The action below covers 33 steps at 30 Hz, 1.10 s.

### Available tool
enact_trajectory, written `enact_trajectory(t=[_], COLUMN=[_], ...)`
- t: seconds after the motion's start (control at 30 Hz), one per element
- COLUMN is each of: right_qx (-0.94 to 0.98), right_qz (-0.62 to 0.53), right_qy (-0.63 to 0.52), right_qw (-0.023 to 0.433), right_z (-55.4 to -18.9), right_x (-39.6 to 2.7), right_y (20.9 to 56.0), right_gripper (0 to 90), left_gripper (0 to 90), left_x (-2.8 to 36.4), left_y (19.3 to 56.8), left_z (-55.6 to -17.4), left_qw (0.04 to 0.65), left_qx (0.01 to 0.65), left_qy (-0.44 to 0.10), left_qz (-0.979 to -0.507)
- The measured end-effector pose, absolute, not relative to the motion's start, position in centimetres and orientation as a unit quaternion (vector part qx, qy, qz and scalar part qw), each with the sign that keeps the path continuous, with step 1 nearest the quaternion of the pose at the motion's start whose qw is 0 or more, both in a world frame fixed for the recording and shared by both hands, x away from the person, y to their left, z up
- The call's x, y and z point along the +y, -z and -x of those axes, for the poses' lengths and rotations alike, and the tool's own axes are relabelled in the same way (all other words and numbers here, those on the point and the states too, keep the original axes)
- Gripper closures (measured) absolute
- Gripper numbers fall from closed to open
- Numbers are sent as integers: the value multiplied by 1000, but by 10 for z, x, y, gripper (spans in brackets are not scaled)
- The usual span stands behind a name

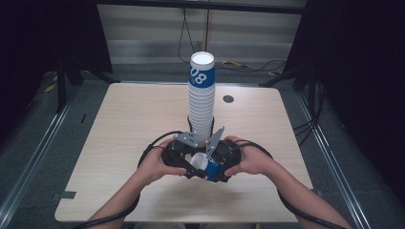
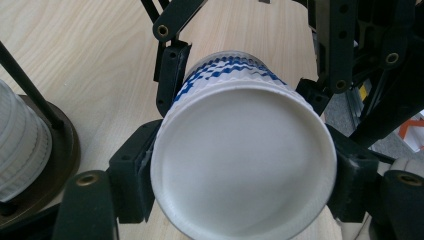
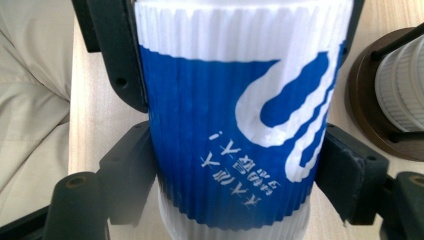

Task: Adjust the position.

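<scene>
A single blue-and-white ribbed paper cup (image 1: 206, 165) lies on its side, held above the table's near middle between both grippers. My left gripper (image 2: 242, 175) is shut on the cup (image 2: 245, 160), whose white round end faces the camera. My right gripper (image 3: 240, 175) is shut on the same cup (image 3: 230, 125), across its blue printed wall. From above, the left gripper (image 1: 184, 161) and right gripper (image 1: 222, 167) meet at the cup. Just behind them rises a tall stack of cups (image 1: 201, 95) in a rod holder.
The stack's dark round base (image 2: 60, 140) stands close to the left gripper's left and at the right gripper's right (image 3: 365, 110). A cable hole (image 1: 228, 99) sits in the light wooden table (image 1: 133, 124). Cables lie on the floor behind.
</scene>
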State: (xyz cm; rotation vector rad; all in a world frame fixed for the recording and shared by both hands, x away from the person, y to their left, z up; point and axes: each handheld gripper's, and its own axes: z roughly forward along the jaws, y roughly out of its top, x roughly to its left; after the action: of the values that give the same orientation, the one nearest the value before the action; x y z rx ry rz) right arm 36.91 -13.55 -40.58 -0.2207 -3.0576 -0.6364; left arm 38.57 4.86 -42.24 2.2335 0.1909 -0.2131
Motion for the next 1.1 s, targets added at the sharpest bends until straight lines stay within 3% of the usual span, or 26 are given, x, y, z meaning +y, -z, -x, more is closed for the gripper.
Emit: enact_trajectory(t=[0.27, 1.1], right_qx=[-969, -930], right_qz=[98, 181], right_qy=[226, 318], right_qw=[-5, -24], right_z=[-372, -370], right_x=[-142, -181], right_y=[406, 418], right_gripper=[129, 132], left_gripper=[291, 287], left_x=[59, 89], left_y=[421, 418], left_z=[-387, -395], left_qw=[428, 447], left_qx=[82, 136], left_qy=[81, 71], left_qz=[-896, -881])
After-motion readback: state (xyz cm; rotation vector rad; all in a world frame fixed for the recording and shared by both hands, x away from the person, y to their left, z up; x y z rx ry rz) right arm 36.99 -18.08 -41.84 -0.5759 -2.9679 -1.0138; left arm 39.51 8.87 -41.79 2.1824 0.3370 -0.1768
